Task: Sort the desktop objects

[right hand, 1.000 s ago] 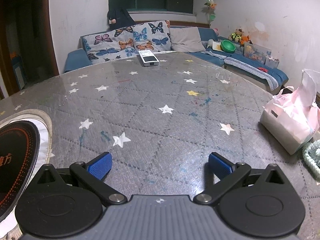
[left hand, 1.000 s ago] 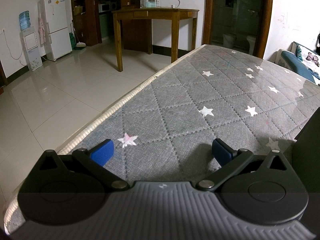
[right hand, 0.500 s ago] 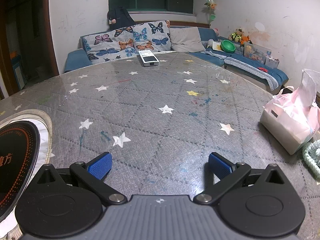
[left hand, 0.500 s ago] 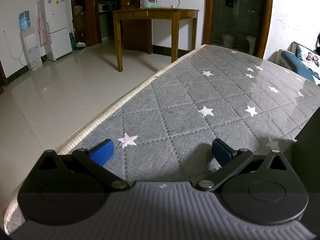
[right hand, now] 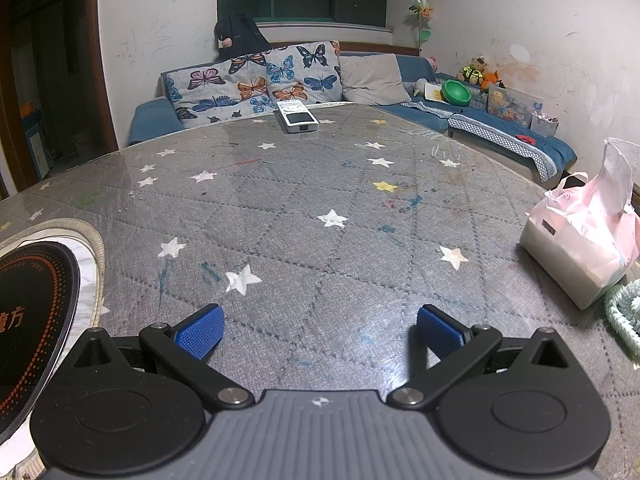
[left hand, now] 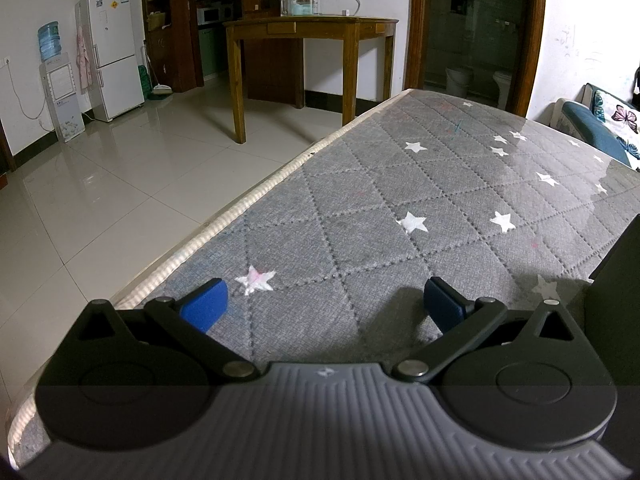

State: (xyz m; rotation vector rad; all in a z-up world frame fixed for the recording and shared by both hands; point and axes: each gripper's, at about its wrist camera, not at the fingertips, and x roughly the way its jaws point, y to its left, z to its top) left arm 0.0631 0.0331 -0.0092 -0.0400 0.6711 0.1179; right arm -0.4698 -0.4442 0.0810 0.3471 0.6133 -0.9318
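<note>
My left gripper [left hand: 324,304] is open and empty, low over a grey star-patterned table top [left hand: 400,184] near its left edge. My right gripper [right hand: 318,330] is open and empty over the same table top [right hand: 300,200]. A white remote control [right hand: 297,117] lies at the far edge. A pink and white tissue pack [right hand: 580,248] stands at the right, beside a pale green knitted item [right hand: 624,316]. A black round induction cooker [right hand: 28,320] sits at the left on a white mat.
A dark box edge [left hand: 616,280] rises at the right of the left wrist view. Beyond the table's left edge lie tiled floor [left hand: 100,184] and a wooden table [left hand: 312,28]. A sofa with butterfly cushions [right hand: 256,80] runs behind the table.
</note>
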